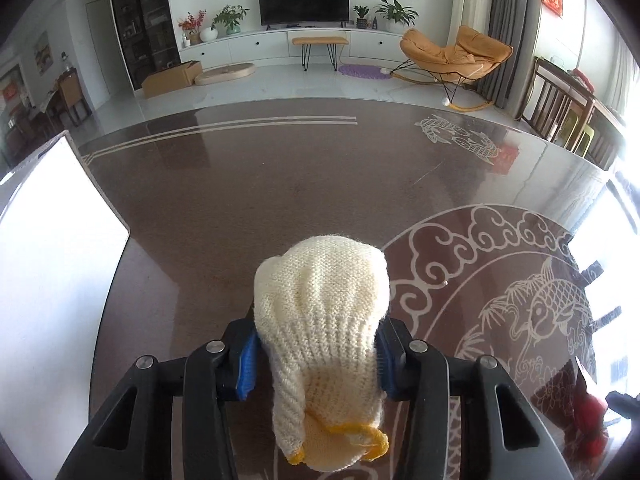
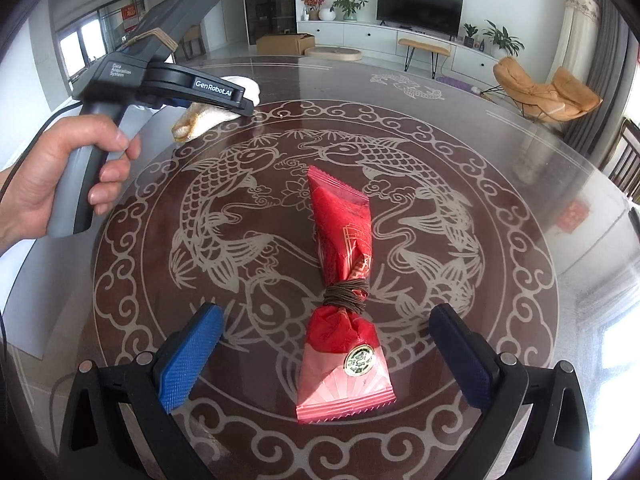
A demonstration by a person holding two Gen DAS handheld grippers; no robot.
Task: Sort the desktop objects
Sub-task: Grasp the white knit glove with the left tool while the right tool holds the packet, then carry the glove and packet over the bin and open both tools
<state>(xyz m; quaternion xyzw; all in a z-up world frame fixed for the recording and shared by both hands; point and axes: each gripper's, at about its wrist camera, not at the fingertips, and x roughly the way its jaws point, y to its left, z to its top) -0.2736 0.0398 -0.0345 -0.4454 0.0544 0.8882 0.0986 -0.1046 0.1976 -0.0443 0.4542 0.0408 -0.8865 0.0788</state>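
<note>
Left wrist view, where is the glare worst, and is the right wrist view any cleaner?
Left wrist view: daylight blows out the right edge and the white sheet; the knitted glove stays sharp. Right wrist view: softer sheen on the glass tabletop, red packet crisp; fisheye bends both.

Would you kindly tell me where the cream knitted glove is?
The cream knitted glove sits clamped in the left gripper, over the brown patterned table.
</note>
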